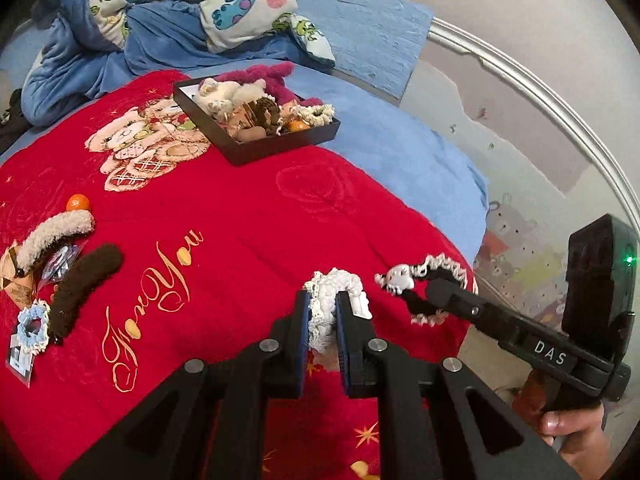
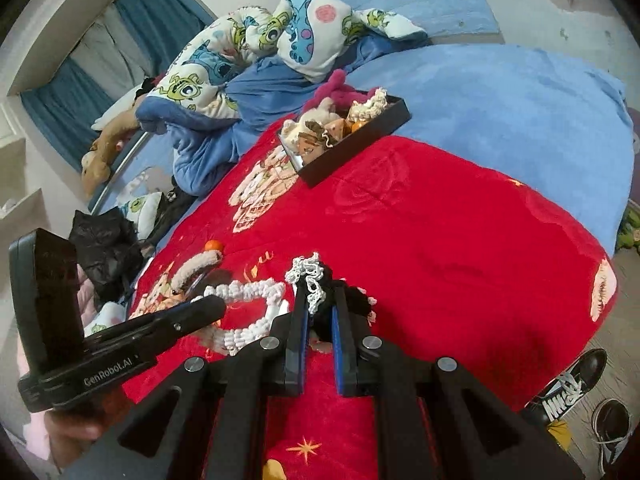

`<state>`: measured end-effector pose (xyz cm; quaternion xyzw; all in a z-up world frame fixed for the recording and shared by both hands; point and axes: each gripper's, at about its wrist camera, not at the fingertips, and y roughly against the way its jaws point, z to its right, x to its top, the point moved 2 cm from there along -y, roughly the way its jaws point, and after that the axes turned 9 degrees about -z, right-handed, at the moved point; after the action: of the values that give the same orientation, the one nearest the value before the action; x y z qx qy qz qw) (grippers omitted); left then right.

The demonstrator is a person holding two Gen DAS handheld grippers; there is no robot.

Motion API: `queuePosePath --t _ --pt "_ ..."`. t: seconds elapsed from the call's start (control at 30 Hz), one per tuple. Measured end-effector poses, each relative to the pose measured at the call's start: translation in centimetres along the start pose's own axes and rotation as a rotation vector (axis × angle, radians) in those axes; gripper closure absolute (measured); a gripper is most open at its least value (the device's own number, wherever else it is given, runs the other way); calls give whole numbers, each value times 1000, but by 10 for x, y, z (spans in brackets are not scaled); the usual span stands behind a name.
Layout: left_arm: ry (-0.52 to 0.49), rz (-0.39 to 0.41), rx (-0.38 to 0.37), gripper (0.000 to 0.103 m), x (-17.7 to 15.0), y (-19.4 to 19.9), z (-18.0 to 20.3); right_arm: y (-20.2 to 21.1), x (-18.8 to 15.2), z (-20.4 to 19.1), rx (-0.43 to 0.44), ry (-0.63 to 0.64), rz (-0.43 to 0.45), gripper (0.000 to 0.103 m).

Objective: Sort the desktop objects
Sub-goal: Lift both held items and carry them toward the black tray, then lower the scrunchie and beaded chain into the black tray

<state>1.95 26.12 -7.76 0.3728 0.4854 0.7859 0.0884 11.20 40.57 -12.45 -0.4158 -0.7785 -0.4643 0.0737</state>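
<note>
Clamped jaws of the left gripper (image 1: 323,304) pinch a white lace scrunchie (image 1: 334,294) above a red blanket (image 1: 248,216) spread over a bed. Beside it, the right gripper (image 2: 320,300) has its jaws closed on a black scrunchie with cream trim (image 2: 320,284), also held clear of the blanket. A black tray (image 1: 280,144) piled with plush toys and hair accessories sits near the blanket's far edge. A cream fuzzy hair clip (image 1: 54,236), a brown one (image 1: 86,280) and a small orange ball (image 1: 78,202) lie at the left.
</note>
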Motion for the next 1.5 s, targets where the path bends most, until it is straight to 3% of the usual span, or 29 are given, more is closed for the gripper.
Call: queuePosePath --t 0.2,0.4,0.63,1.07,1.43,1.5 --pt "36 16 22 90 1 3 7 -1 7 7 50 29 -44 93" --pt "59 5 46 90 14 -18 14 -7 17 13 59 87 -59 93" --pt "70 10 83 90 57 -47 10 -22 45 30 58 141 -67 93" --pt "116 136 149 90 192 -69 -46 -77 165 52 144 138 55 92" --pt "169 193 233 90 258 -99 -105 -133 251 19 167 238 171 92" --pt "198 194 256 90 267 -107 -112 -142 260 20 182 224 226 92"
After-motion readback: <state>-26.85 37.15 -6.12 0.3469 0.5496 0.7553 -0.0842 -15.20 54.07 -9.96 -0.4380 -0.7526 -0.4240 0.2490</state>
